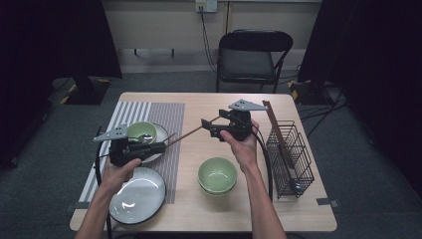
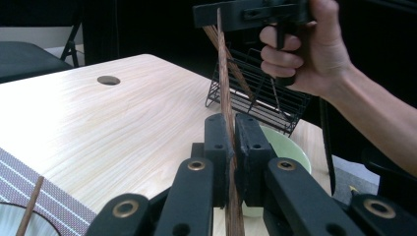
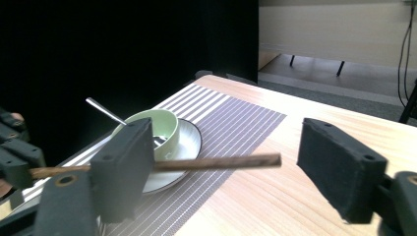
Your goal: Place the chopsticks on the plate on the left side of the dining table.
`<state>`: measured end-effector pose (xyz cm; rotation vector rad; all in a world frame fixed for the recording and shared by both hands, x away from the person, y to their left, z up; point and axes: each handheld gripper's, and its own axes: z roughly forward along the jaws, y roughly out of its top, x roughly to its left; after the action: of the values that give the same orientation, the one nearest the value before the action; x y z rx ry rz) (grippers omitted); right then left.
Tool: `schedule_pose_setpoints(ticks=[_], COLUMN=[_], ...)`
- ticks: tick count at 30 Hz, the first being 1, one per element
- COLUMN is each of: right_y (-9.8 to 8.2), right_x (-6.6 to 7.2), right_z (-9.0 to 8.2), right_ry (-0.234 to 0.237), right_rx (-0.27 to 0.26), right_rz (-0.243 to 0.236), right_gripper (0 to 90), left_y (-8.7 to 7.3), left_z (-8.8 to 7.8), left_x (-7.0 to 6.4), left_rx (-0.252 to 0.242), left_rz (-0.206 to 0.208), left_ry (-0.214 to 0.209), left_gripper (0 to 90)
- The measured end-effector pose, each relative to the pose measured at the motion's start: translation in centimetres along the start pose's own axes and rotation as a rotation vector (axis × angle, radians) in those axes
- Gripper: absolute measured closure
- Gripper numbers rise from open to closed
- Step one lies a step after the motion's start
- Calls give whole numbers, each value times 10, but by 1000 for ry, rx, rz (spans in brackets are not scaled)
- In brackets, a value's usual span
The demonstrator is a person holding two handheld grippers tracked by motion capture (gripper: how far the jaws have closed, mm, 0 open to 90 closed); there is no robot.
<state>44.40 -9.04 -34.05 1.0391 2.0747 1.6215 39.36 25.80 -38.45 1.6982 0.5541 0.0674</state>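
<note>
- The chopstick (image 1: 191, 132) hangs in the air over the table (image 1: 298, 209), between the two grippers. Its long axis runs slantwise, one end low at the left, the other higher toward the right.
- Left gripper (image 2: 231, 147) has its jaws clamped tight on the stick's lower end, above the striped placemat (image 1: 171, 119).
- Right gripper (image 3: 221, 162) is wide open; the stick's free tip sits between its pads, touching neither as far as I can see.

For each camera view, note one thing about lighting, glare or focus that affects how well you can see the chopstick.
High view: dim edges, with glare on the white plate; the chopstick shows thin but clear. Left gripper view: the near jaws look soft, the chopstick sharp. Right gripper view: black backdrop, blurred near pads, the chopstick clear.
</note>
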Motion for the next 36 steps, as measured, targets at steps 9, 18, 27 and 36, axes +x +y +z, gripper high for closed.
schedule_pose_setpoints(ticks=[9, 18, 27, 36], right_y=[-2, -19, -38, -57], right_x=[-3, -15, -24, -33], right_z=[-8, -12, -18, -17], right_ry=[-27, -82, -117, -121], right_rx=[6, 61, 99, 136], right_rz=[-18, -9, -13, 9], right_gripper=[150, 150, 151, 151], left_y=[2, -1, -5, -17], left_z=[-7, -15, -20, -26], left_x=[1, 4, 7, 14], left_rx=[-5, 12, 31, 73], left_rz=[8, 13, -1, -11], left_ry=[12, 36, 53, 97], left_gripper=[851, 851, 851, 851])
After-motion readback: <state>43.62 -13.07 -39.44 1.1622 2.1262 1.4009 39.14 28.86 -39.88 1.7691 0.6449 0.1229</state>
